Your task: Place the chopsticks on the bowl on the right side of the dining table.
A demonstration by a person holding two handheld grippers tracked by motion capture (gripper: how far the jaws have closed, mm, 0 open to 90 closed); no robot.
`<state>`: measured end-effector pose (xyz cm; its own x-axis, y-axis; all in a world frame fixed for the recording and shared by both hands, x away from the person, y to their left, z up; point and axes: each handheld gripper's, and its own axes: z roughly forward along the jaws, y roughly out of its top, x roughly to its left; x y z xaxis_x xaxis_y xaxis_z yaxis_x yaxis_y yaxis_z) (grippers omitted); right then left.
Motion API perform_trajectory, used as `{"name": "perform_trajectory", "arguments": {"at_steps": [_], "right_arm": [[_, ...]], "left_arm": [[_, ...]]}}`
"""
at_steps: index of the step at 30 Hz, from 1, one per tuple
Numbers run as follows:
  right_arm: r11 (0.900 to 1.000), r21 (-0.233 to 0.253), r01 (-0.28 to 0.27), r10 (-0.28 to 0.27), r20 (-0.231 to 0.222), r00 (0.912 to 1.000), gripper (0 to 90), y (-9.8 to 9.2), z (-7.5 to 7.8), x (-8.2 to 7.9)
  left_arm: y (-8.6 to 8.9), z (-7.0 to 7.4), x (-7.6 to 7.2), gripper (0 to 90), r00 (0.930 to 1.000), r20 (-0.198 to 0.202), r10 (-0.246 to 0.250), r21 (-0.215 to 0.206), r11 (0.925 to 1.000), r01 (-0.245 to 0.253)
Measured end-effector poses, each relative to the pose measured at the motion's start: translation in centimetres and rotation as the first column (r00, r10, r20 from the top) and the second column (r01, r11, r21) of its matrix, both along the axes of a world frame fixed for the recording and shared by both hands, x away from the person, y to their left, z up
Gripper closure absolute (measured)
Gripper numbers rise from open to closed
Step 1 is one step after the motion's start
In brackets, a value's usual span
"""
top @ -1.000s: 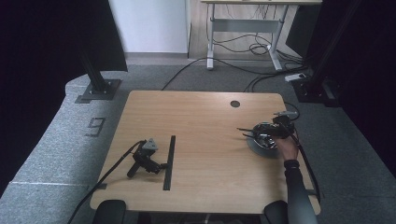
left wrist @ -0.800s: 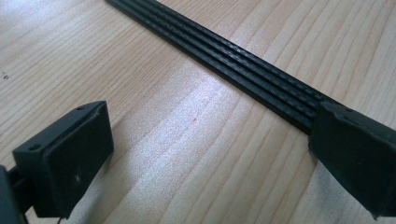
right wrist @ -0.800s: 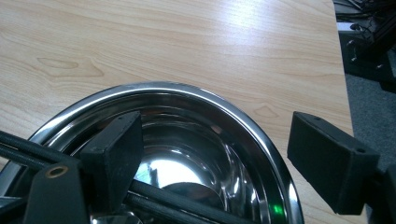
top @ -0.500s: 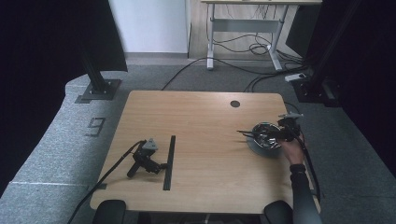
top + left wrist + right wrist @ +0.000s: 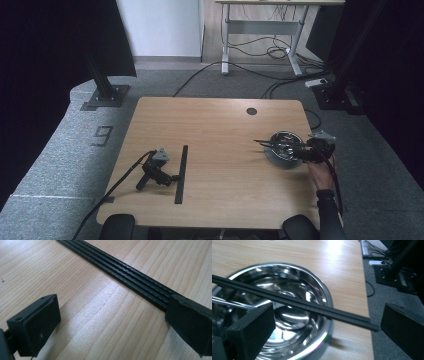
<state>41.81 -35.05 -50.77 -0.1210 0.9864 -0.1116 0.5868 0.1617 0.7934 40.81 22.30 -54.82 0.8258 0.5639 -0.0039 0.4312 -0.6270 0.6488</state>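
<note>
A shiny steel bowl (image 5: 281, 138) (image 5: 287, 317) stands near the table's right edge. Black chopsticks (image 5: 264, 144) (image 5: 299, 303) lie across its rim, tips poking out to the left. A silver utensil handle (image 5: 229, 302) also rests in the bowl. A hand holds my right gripper (image 5: 301, 151) (image 5: 327, 322) low over the bowl's near right side, open, with the chopsticks between and beyond its jaws, untouched. My left gripper (image 5: 167, 176) (image 5: 110, 312) lies unheld on the table at the left, open. Its right jaw overlaps the end of a ridged black strip (image 5: 181, 170) (image 5: 130, 275).
The wooden table (image 5: 220, 125) has a round cable hole (image 5: 251, 111) at the back right. The left gripper's cable (image 5: 120, 182) trails off the front left corner. Grey carpet, black stands and a desk with cables surround the table.
The hand has drawn my right gripper slightly toward the near right, still over the bowl. The left gripper and the strip have not moved.
</note>
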Motion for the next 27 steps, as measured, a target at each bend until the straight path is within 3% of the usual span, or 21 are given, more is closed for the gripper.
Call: {"name": "perform_trajectory", "arguments": {"at_steps": [12,23,27], "right_arm": [[0.999,0.015,0.044,-0.045,0.016,0.9989,0.0,-1.4,-2.2,-0.5],[0.991,0.119,0.065,-0.069,0.033,0.9971,0.0,-2.7,-2.9,-0.5],[0.991,0.117,0.057,-0.061,0.034,0.9975,0.0,-2.7,-3.1,-0.3]], "left_arm": [[0.0,0.0,0.0,0.0,1.0,0.0,0.0,0.0,1.0,0.0],[0.0,0.0,0.0,0.0,1.0,0.0,0.0,0.0,1.0,0.0],[0.0,0.0,0.0,0.0,1.0,0.0,0.0,0.001,1.0,0.0]]}}
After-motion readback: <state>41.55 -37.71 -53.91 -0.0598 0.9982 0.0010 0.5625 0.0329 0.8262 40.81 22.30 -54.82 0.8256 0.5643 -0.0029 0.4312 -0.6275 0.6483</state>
